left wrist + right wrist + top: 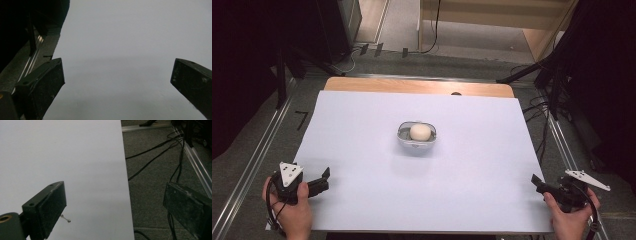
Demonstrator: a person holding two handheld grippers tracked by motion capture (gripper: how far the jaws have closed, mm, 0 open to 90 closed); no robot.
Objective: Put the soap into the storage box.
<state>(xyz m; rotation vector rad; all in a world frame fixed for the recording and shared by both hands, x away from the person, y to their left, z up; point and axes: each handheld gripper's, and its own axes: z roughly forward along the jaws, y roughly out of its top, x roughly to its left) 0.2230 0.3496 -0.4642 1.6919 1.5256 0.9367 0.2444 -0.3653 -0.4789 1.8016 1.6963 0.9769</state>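
A small clear bowl (417, 142) stands at the middle of the white-covered table (362, 150), and a round white ball (420, 132) lies in it. My left gripper (326, 181) rests near the table's front left corner, held by a hand, far from the bowl. In the left gripper view its jaws stand wide apart over bare white sheet (125, 50), so the left gripper (117, 82) is open. My right gripper (538, 186) sits at the front right corner. The right gripper (115, 205) is open too, with its jaws on either side of the table's right edge and nothing between them.
A wooden strip (412, 86) shows along the table's far edge. Metal rails (252, 165) run along the floor on both sides. Black cables (155, 157) lie on the grey carpet right of the table. A tiny speck (66, 219) sits on the sheet by the right gripper's left jaw.
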